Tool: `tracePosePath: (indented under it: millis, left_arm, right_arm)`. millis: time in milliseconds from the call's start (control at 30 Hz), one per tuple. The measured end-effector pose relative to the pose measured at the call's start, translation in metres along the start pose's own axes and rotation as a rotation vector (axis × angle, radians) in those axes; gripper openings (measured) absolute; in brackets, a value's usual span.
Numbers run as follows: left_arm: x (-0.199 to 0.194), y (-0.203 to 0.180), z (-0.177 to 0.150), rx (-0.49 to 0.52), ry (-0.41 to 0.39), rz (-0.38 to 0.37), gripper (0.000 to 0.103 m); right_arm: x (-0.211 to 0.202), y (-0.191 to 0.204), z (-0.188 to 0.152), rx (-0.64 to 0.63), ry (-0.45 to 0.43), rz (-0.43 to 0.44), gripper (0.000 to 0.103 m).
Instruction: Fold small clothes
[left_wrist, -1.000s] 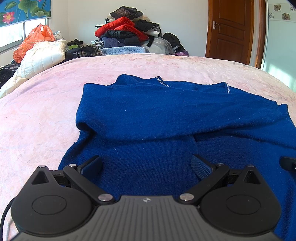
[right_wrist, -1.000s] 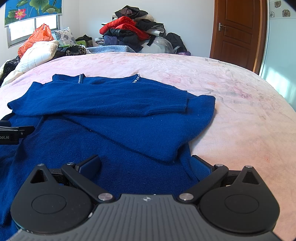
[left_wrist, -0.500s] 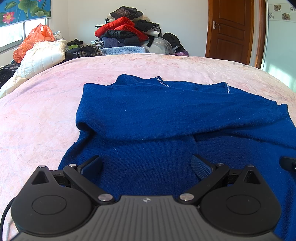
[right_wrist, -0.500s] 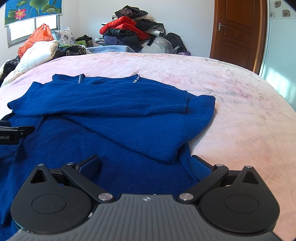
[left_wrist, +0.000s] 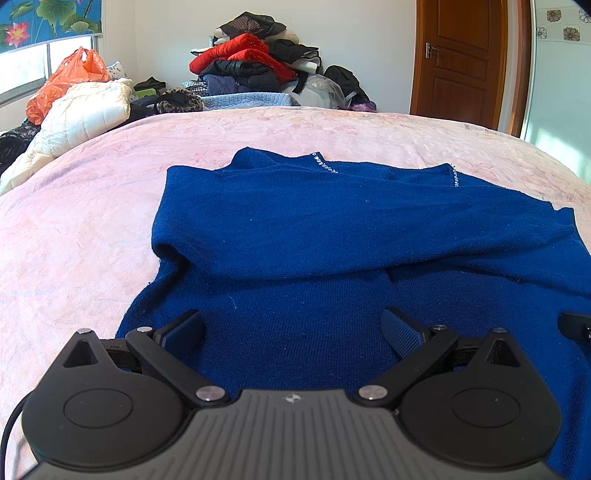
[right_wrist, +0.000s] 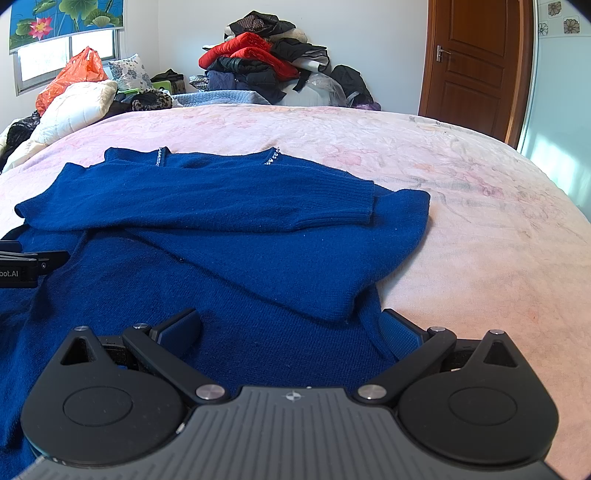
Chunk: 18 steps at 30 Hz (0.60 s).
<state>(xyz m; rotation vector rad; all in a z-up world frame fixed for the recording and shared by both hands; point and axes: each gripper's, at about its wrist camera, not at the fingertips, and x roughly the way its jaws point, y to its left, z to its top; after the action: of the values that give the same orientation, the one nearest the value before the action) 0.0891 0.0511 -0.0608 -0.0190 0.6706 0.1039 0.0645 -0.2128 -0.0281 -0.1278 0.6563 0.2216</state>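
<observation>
A dark blue knit sweater (left_wrist: 332, 229) lies flat on the pink bed (left_wrist: 74, 229), collar at the far side, both sleeves folded across its chest. It also shows in the right wrist view (right_wrist: 221, 229). My left gripper (left_wrist: 291, 328) is open and empty, low over the sweater's near left hem. My right gripper (right_wrist: 290, 326) is open and empty over the near right hem, its right finger at the sweater's side edge. The left gripper shows at the left edge of the right wrist view (right_wrist: 29, 266); the right gripper shows at the right edge of the left wrist view (left_wrist: 576, 326).
A pile of clothes (left_wrist: 258, 70) sits past the far edge of the bed. A white quilted jacket (left_wrist: 81, 114) and an orange plastic bag (left_wrist: 70, 81) lie at the far left. A brown door (left_wrist: 465, 59) stands at the back right.
</observation>
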Motion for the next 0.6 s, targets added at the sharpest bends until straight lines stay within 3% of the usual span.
tracePosePath:
  millis: [600]
  left_arm:
    - [-0.007, 0.004, 0.001, -0.012, 0.017, 0.01, 0.103]
  right_arm:
    - [-0.018, -0.006, -0.002, 0.034, 0.004, 0.009, 0.103]
